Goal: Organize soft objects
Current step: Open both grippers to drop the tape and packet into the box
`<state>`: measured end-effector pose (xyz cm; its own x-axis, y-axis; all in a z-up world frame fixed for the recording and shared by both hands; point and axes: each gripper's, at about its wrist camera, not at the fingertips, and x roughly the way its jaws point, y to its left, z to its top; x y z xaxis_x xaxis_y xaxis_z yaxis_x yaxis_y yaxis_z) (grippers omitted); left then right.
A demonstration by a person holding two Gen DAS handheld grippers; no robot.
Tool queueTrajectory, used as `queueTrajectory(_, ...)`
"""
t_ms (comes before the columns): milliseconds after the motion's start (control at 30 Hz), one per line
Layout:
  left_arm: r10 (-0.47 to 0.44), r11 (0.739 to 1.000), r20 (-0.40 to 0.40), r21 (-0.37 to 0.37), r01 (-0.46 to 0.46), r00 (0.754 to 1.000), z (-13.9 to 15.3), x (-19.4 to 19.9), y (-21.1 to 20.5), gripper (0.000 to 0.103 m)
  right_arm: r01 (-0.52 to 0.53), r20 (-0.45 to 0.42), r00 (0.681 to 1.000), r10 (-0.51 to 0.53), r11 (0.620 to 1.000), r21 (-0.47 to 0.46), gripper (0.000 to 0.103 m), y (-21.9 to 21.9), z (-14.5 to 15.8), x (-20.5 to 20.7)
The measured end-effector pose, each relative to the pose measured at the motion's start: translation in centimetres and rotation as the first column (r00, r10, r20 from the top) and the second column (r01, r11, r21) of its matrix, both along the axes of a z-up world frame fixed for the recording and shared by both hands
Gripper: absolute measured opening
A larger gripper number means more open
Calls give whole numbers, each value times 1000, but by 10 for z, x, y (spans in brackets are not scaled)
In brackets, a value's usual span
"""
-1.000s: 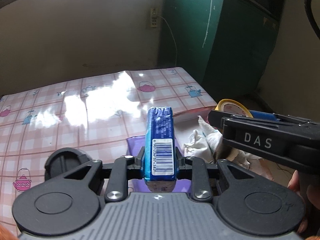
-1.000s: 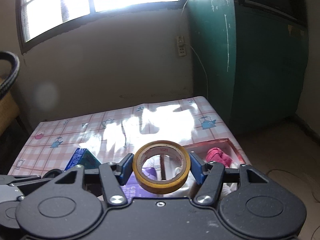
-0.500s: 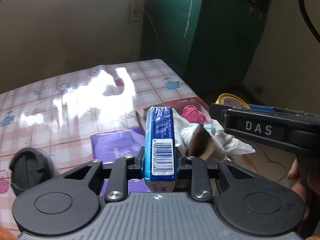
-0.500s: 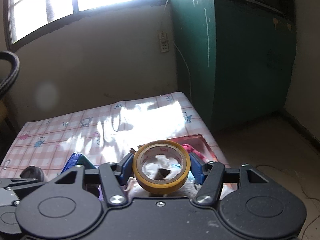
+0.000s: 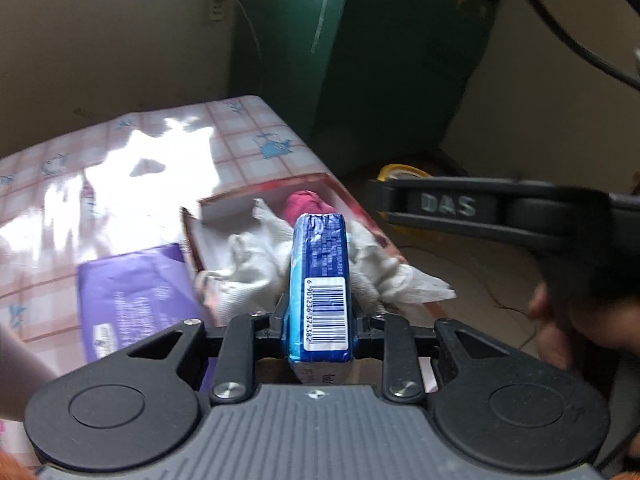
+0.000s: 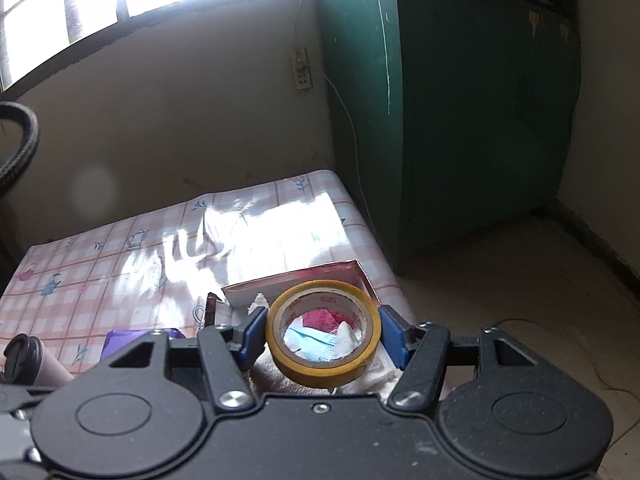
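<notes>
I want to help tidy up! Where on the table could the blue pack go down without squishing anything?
The checked tablecloth is bare from the far wall edge down to the purple packet and the box. That box is crowded: white cloth, a pink bundle, a blue mask. The near left corner holds a black-lidded cup.

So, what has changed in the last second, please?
Both tools moved toward the red box; the left tool now hangs above its white cloths. Nothing was released: the blue pack and the right tool's yellow tape roll stay gripped.
</notes>
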<state>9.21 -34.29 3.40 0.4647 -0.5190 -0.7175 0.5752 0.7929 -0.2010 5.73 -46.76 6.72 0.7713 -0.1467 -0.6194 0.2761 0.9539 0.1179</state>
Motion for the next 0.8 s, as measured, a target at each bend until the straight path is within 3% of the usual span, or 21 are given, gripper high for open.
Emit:
queueTrajectory(133,-10,1000,-14,-12,10,1000,-6,1,-3,29,-15,15,1000,16,1000,-13,81,-2,-6,3)
queueTrajectory(367,-25,998,-34,-54,23,999,-10,0,-7,30,38,40,998,-37,999,-26,81,-8,0,-15)
queueTrajectory(433,-40,996,-30,-84,38,999,-9,-1,-9,41,47,58,997,-44,998,-43,81,-9,5,-25)
queueTrajectory(467,-50,994,-21,-99,48,999,-8,-2,-10,59,55,65,997,-52,997,-46,81,-10,7,-29)
queueTrajectory(533,-52,993,-16,-111,50,999,-8,-4,-9,76,67,73,995,-64,997,-34,81,-11,12,-39)
queueTrajectory(800,67,997,24,-51,-66,997,5,-6,21,79,77,89,993,-74,996,-37,81,7,15,-67)
